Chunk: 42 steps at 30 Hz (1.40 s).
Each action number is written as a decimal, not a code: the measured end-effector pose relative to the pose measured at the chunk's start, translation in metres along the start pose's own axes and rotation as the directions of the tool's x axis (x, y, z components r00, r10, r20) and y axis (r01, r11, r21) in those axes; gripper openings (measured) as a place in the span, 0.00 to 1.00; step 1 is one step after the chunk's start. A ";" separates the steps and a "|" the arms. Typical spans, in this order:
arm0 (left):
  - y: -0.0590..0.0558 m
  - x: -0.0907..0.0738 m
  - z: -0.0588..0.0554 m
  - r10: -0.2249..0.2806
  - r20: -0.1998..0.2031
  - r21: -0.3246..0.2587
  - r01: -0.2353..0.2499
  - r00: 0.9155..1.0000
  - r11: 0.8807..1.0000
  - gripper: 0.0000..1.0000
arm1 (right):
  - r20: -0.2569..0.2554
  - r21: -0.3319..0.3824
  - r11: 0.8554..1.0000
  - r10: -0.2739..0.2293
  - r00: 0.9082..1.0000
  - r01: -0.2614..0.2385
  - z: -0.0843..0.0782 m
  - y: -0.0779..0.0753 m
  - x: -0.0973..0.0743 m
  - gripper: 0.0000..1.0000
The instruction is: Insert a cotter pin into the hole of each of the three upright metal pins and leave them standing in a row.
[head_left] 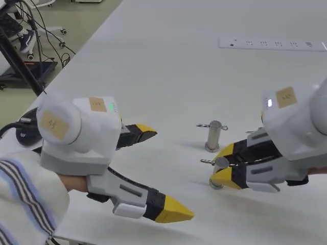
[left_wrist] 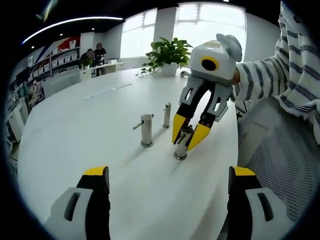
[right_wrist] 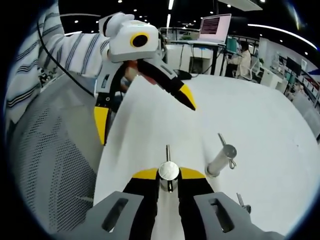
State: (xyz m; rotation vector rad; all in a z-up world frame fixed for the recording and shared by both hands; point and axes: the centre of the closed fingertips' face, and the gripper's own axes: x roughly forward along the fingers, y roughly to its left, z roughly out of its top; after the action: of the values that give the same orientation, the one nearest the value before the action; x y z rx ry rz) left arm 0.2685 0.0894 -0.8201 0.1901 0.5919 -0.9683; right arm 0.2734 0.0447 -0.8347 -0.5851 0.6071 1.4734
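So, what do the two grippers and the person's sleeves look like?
Both the left gripper and the right gripper have white housings with tan square stickers, and black jaws ending in yellow tips. A small green light shows on the left one. The left sleeve is white with dark stripes.

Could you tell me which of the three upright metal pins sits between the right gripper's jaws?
The nearest pin to the person: the right gripper clamps it, while the middle pin and far pin stand free.
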 end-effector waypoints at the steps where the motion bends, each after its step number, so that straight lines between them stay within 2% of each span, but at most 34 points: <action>1: 0.000 0.000 0.000 0.002 -0.002 0.003 -0.002 1.000 1.000 0.99 | -0.001 0.006 1.000 -0.003 1.000 0.003 0.000 0.000 0.000 0.15; 9: 0.002 -0.001 0.004 0.009 0.014 -0.012 -0.009 1.000 1.000 0.99 | 0.012 -0.005 1.000 -0.003 1.000 0.003 -0.001 0.000 -0.001 0.14; 16: 0.003 0.000 0.003 0.017 0.009 -0.009 -0.017 1.000 1.000 0.99 | 0.012 -0.007 1.000 -0.001 1.000 0.001 -0.006 0.000 -0.008 0.13; 23: 0.002 0.003 0.004 0.016 0.000 -0.005 -0.016 1.000 1.000 0.99 | 0.037 0.035 0.999 -0.003 0.999 0.002 -0.015 -0.002 -0.028 0.13; 31: 0.000 0.003 0.005 0.007 -0.011 -0.007 -0.007 1.000 1.000 0.99 | 0.012 0.028 0.999 -0.026 1.000 0.026 -0.035 -0.011 -0.056 0.13; 35: 0.002 0.001 0.006 0.019 -0.015 0.011 -0.018 1.000 1.000 0.99 | -0.002 0.035 0.998 -0.043 0.999 0.043 -0.045 -0.020 -0.070 0.13; 38: 0.004 -0.002 0.005 0.018 -0.017 -0.012 -0.019 1.000 1.000 0.99 | -0.017 0.020 0.998 -0.054 0.998 0.054 -0.053 -0.030 -0.080 0.13; 42: 0.005 -0.005 0.000 0.028 -0.032 -0.009 -0.028 0.999 1.000 0.99 | -0.021 0.018 0.998 -0.062 0.998 0.063 -0.060 -0.040 -0.089 0.13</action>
State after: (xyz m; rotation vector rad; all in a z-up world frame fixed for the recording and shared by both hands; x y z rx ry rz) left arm 0.2705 0.0956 -0.8175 0.2050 0.6213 -0.9365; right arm 0.3115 -0.0618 -0.8167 -0.6002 0.6120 1.4035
